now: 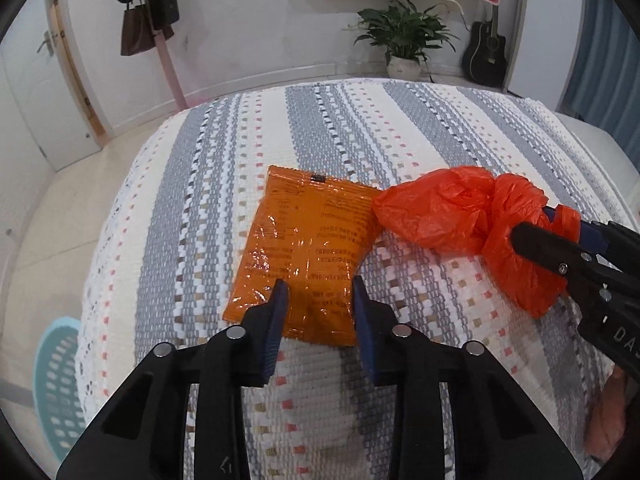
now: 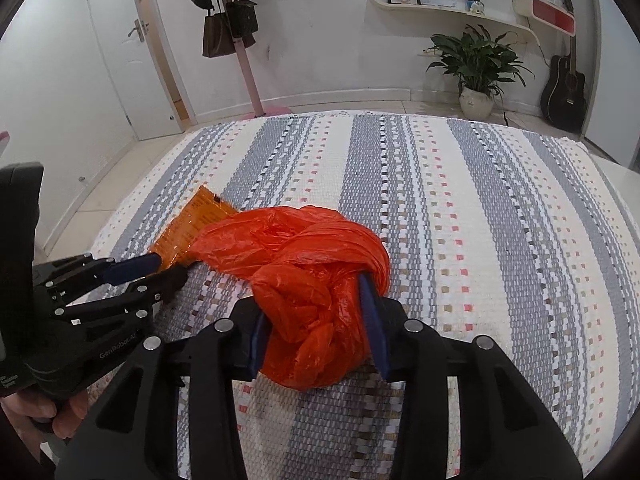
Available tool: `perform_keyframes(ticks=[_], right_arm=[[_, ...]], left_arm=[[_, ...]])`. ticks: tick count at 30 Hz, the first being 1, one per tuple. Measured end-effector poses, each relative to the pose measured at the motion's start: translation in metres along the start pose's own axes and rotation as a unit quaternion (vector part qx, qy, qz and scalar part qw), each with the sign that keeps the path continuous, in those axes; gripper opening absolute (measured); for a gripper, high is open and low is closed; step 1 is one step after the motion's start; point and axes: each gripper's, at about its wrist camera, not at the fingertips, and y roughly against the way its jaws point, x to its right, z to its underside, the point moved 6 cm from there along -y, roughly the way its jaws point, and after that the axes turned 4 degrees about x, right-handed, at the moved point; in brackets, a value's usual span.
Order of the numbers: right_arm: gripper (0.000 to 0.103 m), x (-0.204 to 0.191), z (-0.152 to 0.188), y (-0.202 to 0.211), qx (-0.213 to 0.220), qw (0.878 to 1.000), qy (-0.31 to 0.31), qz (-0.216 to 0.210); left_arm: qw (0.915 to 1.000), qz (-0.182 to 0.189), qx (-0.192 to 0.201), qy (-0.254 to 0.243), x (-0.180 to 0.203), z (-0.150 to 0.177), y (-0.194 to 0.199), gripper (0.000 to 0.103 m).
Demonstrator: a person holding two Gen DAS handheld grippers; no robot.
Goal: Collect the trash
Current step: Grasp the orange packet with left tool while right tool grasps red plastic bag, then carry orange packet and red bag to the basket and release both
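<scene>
Striped woven bedspread (image 1: 400,128): soft ground; I expect it to give under any downward press.
Orange plastic bag (image 2: 304,280): knotted, crumpled, lying on the bedspread; I judge it light, limp and slippery, so the knot is the hold.
Right gripper (image 2: 316,328): clenched around the bag's bunched lower part.
Orange snack packet (image 1: 304,256): flat on the bedspread, just left of the bag; glossy film, probably light and crackly; I would pinch the near edge.
Left gripper (image 1: 320,294): released, fingers straddling the packet's near edge.
Hidden: packet contents unknown; its print unreadable; the bag overlaps one packet corner in the right wrist view.
</scene>
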Motion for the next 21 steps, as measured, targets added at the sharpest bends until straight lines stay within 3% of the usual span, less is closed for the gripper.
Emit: perform_keyframes(ticks=[1, 2, 12, 15, 21], right_arm=[[0.034, 0.0, 0.0, 0.001, 0.003, 1.0, 0.0, -0.001], [0.031, 0.0, -0.001, 0.003, 0.007, 1.0, -0.001, -0.001], [0.021, 0.001, -0.008, 0.016, 0.033, 0.999, -0.012, -0.005], [0.019, -0.004, -0.012, 0.024, 0.039, 0.998, -0.03, -0.025], [0.018, -0.053, -0.031, 0.055, 0.072, 0.995, -0.009, -0.063]], left_arm=[[0.9999, 0.007, 0.006, 0.008, -0.001, 0.0, 0.003, 0.008], [0.9997, 0.018, 0.01, 0.016, -0.002, -0.001, 0.005, 0.005], [0.9954, 0.045, 0.055, 0.063, -0.033, -0.002, 0.054, 0.002], [0.9933, 0.047, 0.068, 0.08, -0.051, -0.002, 0.072, 0.002], [0.9849, 0.063, 0.095, 0.13, -0.096, 0.007, 0.11, 0.002]])
